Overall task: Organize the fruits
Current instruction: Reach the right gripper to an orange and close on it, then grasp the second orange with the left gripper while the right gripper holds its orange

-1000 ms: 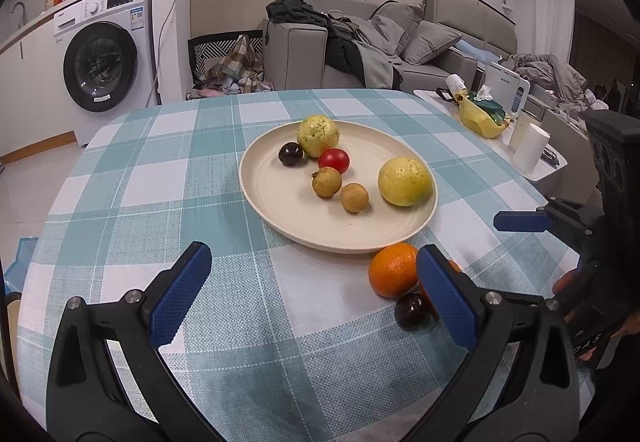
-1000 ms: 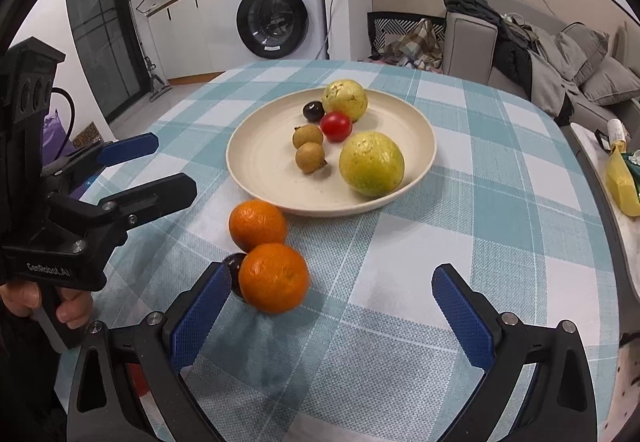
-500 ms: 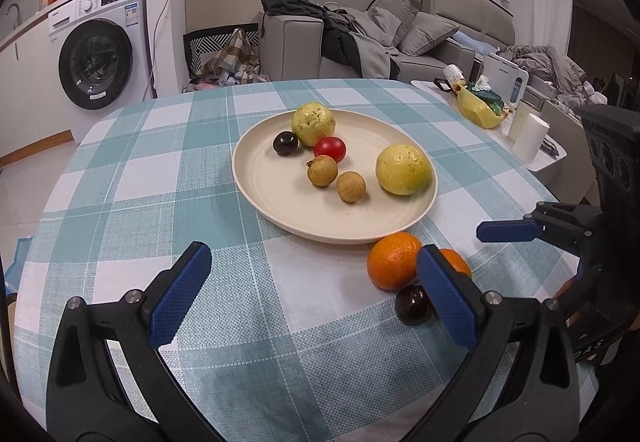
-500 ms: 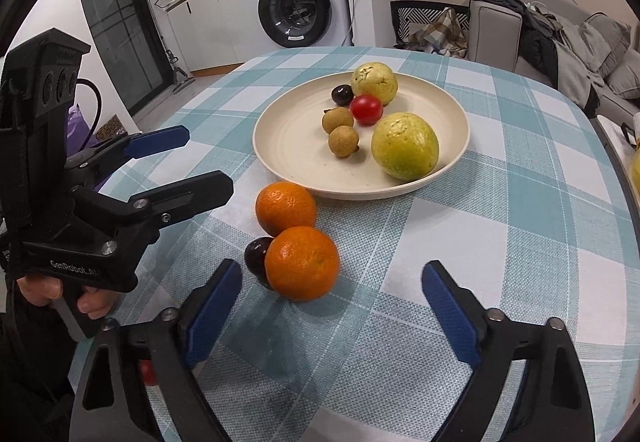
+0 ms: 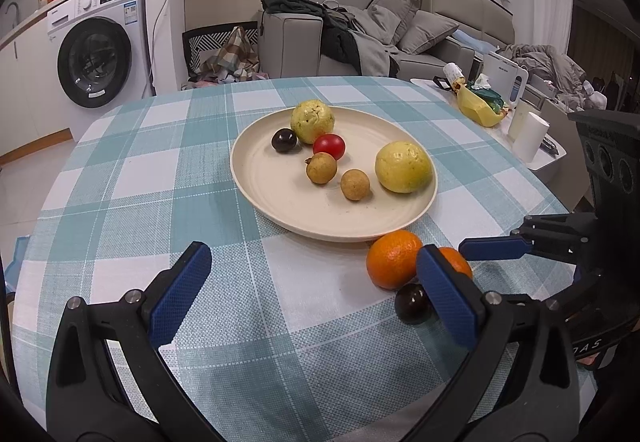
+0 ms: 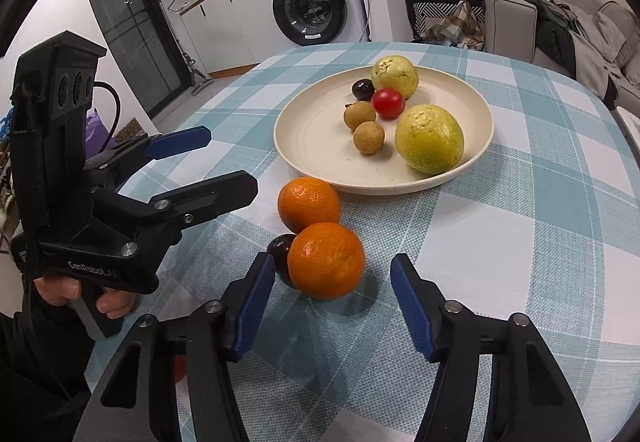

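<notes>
A cream plate holds two yellow-green guavas, a red tomato, two brown longans and a dark plum. On the checked cloth in front of it lie two oranges and a dark round fruit. My right gripper is closing its jaws around the near orange, which sits at the fingertips with gaps on both sides. The far orange lies just behind. My left gripper stands open over bare cloth, left of the oranges, with nothing between its fingers.
A low side table with a yellow bag and white cups stands past the table's right edge. A washing machine and a sofa are behind. A hand holds the left gripper's handle.
The right gripper's jaws have narrowed and it has come closer to the near orange, which now sits at its fingertips. The left gripper has stayed in place and open.
</notes>
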A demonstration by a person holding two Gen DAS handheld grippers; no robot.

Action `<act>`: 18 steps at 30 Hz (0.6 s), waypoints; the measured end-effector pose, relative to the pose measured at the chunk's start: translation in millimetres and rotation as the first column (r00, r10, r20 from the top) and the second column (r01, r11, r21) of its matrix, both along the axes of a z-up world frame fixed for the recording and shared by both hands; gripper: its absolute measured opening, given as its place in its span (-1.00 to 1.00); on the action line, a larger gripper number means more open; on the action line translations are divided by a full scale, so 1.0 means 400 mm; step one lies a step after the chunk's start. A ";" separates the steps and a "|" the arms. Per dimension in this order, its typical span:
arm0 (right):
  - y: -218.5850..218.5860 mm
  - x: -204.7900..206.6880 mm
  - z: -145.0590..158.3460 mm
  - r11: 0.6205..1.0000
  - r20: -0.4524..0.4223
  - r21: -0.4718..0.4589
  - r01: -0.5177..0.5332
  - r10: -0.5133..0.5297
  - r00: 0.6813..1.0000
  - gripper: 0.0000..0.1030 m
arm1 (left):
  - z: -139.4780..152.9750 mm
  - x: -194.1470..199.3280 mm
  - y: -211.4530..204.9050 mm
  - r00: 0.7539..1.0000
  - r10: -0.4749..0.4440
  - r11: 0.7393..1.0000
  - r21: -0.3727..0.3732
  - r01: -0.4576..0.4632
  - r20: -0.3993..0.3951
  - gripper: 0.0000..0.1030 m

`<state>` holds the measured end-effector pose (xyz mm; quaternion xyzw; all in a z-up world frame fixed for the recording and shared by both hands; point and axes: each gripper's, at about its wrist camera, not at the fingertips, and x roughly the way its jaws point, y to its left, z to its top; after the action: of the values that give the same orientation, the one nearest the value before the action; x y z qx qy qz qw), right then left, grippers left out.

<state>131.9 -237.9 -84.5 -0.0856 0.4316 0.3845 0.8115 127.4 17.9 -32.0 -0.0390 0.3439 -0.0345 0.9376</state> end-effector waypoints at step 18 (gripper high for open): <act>-0.006 0.001 0.010 1.000 0.026 0.007 0.013 -0.013 1.000 -0.21 | -0.020 0.015 -0.020 0.999 -0.028 0.999 -0.018 0.028 -0.032 0.98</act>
<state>132.5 -240.4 -80.6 -0.0850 0.4201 0.3796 0.8199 133.5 10.1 -39.9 -0.0430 0.3589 -0.0502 0.9310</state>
